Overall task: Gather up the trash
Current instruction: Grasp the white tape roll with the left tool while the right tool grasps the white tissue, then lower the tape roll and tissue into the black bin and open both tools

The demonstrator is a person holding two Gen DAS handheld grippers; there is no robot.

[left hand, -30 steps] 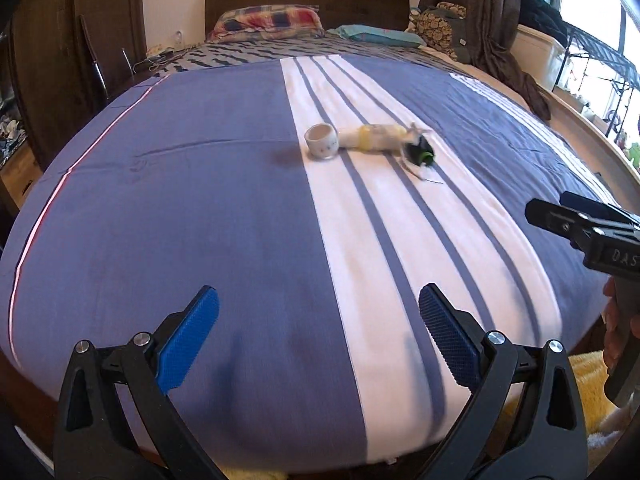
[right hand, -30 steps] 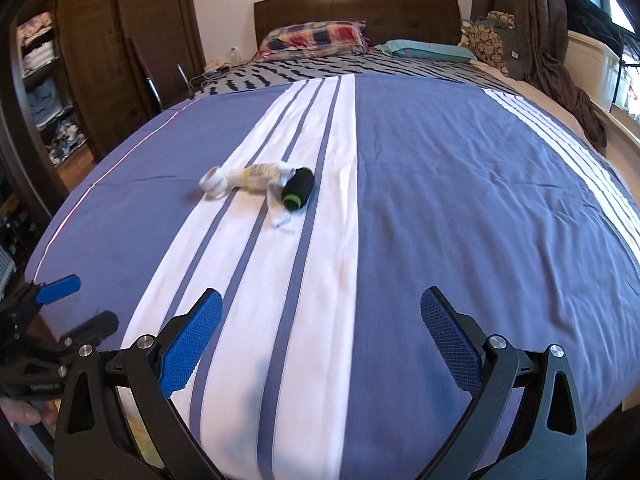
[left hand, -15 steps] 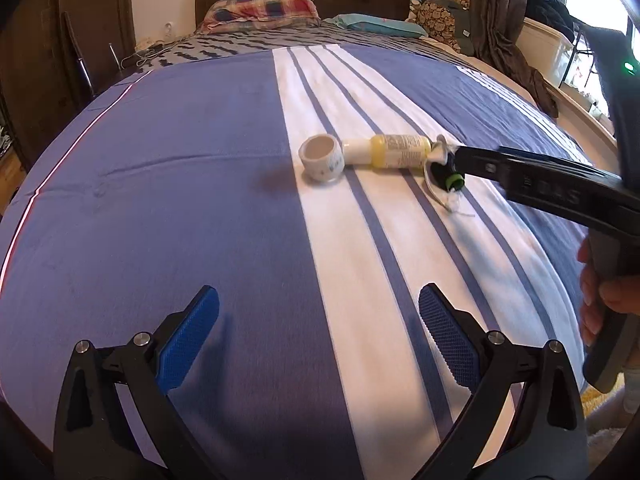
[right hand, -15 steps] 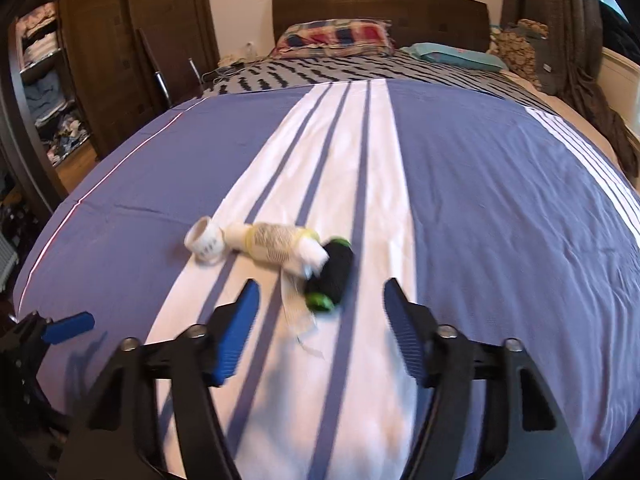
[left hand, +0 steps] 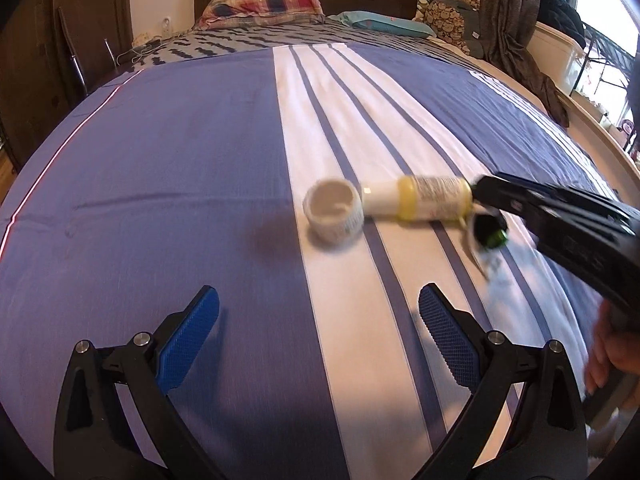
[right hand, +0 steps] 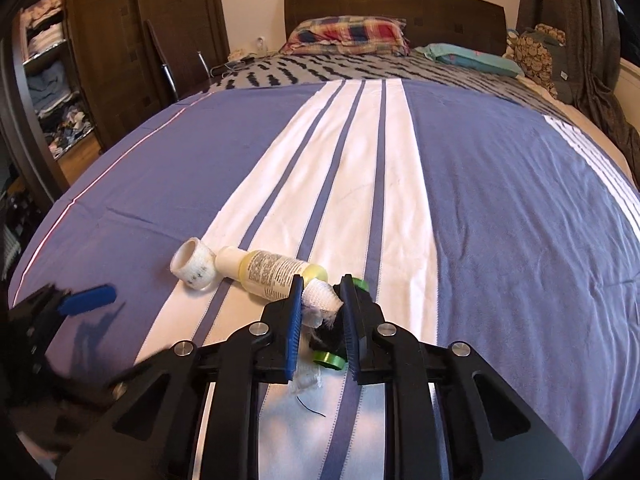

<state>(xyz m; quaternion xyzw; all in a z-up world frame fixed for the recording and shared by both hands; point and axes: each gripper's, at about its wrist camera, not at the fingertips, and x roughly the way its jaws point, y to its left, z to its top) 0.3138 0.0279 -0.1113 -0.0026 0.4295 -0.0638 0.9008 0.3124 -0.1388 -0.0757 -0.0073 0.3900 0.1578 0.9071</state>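
Trash sits in one cluster on the white stripes of the bedspread [right hand: 500, 200], mid-bed. Left to right in the right wrist view: a small white tape roll [right hand: 194, 266] on its side, a yellowish bottle [right hand: 272, 274] with a white cap lying touching it, a wad of white gauze [right hand: 320, 304], then a black thread spool [right hand: 336, 332] with green ends.

Left gripper [left hand: 316, 336] spread wide, nothing between its pads, low over the bedspread short of the tape roll. A second ago the cluster was far up the bed in its view; now it's near, so this hand has closed in too.

Right gripper [right hand: 320, 320]: jaws have just been closing and now stand nearly together, gauze and spool both between them (pads look pressed on the gauze; contact on the spool side I can't fully confirm). A second ago they were wide open, well short of the cluster.

Meaning: first pick looks about secured; lifting it clear is next. Tape roll and bottle untouched, likely the left gripper's job.

In the way: bottle butts against the gauze, so it may get dragged on lift. A loose gauze tail and a thread end trail on the bedspread below the jaws. Pillows [right hand: 348, 34], wardrobe [right hand: 100, 60], curtain well apart.
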